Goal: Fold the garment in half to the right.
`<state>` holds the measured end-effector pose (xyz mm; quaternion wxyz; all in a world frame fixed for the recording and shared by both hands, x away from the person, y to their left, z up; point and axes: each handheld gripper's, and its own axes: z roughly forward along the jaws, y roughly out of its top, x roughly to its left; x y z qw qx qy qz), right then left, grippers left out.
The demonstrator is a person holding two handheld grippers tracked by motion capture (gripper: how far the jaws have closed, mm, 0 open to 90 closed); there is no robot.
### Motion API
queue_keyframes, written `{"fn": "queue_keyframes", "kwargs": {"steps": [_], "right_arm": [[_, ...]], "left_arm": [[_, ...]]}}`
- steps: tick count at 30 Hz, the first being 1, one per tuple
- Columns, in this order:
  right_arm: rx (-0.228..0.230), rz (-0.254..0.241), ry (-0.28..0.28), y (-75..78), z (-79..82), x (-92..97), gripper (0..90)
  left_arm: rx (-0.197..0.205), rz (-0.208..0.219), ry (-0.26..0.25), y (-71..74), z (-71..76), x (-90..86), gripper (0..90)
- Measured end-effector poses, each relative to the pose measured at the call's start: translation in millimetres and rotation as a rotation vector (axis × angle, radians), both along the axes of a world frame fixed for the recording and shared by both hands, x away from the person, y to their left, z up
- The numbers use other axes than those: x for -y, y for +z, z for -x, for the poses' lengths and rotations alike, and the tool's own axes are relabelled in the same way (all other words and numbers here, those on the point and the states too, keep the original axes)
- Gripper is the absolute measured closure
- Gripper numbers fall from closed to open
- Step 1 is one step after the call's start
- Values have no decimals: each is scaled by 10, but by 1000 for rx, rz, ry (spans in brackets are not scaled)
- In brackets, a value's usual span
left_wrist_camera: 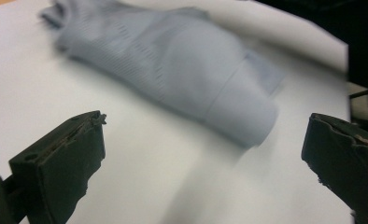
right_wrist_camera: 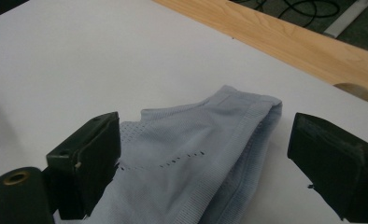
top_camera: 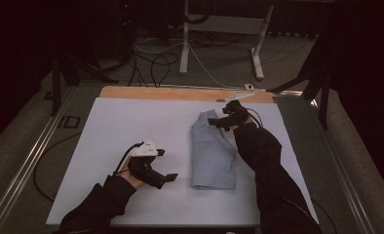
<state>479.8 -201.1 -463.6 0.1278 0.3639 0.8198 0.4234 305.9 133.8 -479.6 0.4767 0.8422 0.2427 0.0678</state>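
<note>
Pale blue garment [top_camera: 212,152]: folded lengthwise, lying right of centre on our white worktop [top_camera: 112,131]. Right hand-held gripper [top_camera: 222,118] straddles its far end, jaws spread, ready to pinch. Left hand-held gripper [top_camera: 164,166] sits near-left, spread, holding nothing, well apart from the cloth.

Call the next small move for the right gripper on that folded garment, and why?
Probably close the right gripper on the far end of the light blue garment. Its fingers stand open on either side of that folded end, not pressing it. The left gripper is open too, off to the side on the white sheet, so nothing holds the cloth.
</note>
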Motion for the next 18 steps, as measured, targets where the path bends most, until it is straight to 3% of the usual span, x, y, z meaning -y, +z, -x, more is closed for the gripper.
{"fn": "queue_keyframes", "kwargs": {"steps": [2,12,18], "right_arm": [[-4,25,-19,-31,-29,-22,94],[-55,8,-62,-169,-180,-57,104],[-93,50,-110,-342,-300,-44,177]], "left_arm": [[6,-10,38,-54,26,-147,6],[20,-7,120,-236,162,-490,7],[20,-7,178,-335,263,-710,6]]}}
